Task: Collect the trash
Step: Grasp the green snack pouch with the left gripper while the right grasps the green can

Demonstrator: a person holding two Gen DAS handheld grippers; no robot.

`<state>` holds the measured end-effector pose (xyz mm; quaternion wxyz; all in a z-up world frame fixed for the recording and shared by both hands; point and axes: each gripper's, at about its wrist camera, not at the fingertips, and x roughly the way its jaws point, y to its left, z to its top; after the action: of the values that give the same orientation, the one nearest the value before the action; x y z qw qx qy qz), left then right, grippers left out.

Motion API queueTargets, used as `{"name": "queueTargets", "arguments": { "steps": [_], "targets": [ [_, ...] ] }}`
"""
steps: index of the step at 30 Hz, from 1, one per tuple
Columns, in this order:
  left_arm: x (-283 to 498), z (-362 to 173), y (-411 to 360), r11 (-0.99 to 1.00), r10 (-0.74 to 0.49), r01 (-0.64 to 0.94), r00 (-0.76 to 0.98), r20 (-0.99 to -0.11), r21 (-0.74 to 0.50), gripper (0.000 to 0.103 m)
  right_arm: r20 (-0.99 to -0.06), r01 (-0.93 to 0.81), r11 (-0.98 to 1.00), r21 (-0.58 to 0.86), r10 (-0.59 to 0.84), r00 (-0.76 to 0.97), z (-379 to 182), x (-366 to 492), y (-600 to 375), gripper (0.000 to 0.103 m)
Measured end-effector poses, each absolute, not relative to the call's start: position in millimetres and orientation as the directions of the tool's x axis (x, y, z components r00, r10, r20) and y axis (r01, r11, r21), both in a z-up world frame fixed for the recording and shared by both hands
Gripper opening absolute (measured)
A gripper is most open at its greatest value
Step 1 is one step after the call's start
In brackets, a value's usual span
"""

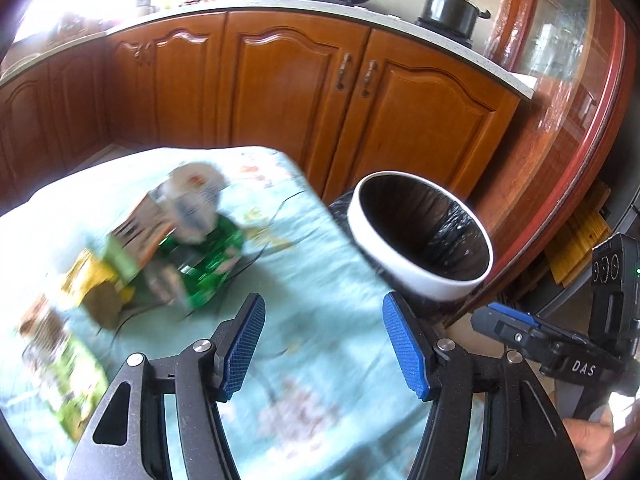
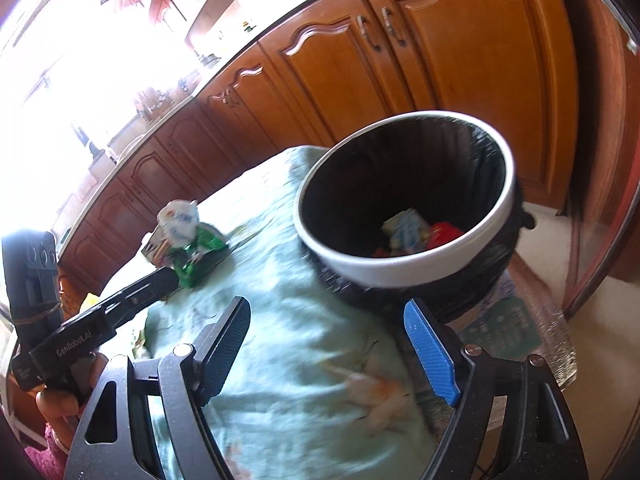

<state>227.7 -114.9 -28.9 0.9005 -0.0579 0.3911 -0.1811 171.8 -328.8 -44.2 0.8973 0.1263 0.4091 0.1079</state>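
Left wrist view, left gripper: its jaws are standing apart with nothing between the blue pads; only the pale green tablecloth is showing in the gap.
Left wrist view, trash pile: blurred cartons and a green wrapper are lying heaped ahead and to the left of this gripper, toward the table's far left part, not touching the fingers.
Left wrist view, pile axis: the heap is running diagonally, from the near left edge up toward the far middle of the table.
Left wrist view, bin: the white-rimmed bin with a black liner is standing just off the table's right edge, ahead and right of the jaws.
Left wrist view, right gripper: it is showing at the right, held by a hand; its opening is not readable here.
Right wrist view, right gripper: the jaws are standing wide with nothing held, pointing at the cloth beside the bin.
Right wrist view, bin contents: a pale carton and something red are lying inside.
Right wrist view, trash pile: it is lying well to the left, beyond the left gripper.
Nearer hand, judged: the left one is closer to the pile; the right is closer to the bin.
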Motion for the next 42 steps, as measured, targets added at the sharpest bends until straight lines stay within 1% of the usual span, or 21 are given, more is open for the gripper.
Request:
{"name": "queueTargets", "arguments": {
  "steps": [17, 26, 30, 34, 37, 42],
  "targets": [
    [172, -26, -17, 0.955, -0.267, 0.089, 0.666, -0.696, -0.281, 0.061, -0.713, -0.204, 0.914, 0.351, 0.403, 0.574, -63, 172, -253, 0.081],
    [159, -26, 34, 0.953, -0.171, -0.07, 0.679, -0.714, -0.295, 0.061, -0.7, -0.243, 0.902, 0.358, 0.431, 0.569, -65, 193, -222, 0.081],
    [160, -30, 54, 0.943, -0.141, -0.135, 0.668, -0.73, -0.305, 0.063, -0.693, -0.243, 0.886, 0.396, 0.462, 0.554, -71, 209, -211, 0.08],
    [166, -36, 70, 0.925, -0.123, -0.199, 0.649, -0.75, -0.324, 0.07, -0.685, -0.229, 0.868, 0.44, 0.489, 0.54, -77, 227, -204, 0.076],
    [177, -46, 79, 0.907, -0.145, -0.226, 0.623, -0.769, -0.354, 0.071, -0.686, -0.215, 0.855, 0.471, 0.508, 0.521, -83, 243, -198, 0.069],
    [199, -63, 81, 0.894, -0.187, -0.23, 0.59, -0.786, -0.385, 0.071, -0.69, -0.196, 0.838, 0.51, 0.534, 0.488, -94, 266, -189, 0.063]
  ]
}}
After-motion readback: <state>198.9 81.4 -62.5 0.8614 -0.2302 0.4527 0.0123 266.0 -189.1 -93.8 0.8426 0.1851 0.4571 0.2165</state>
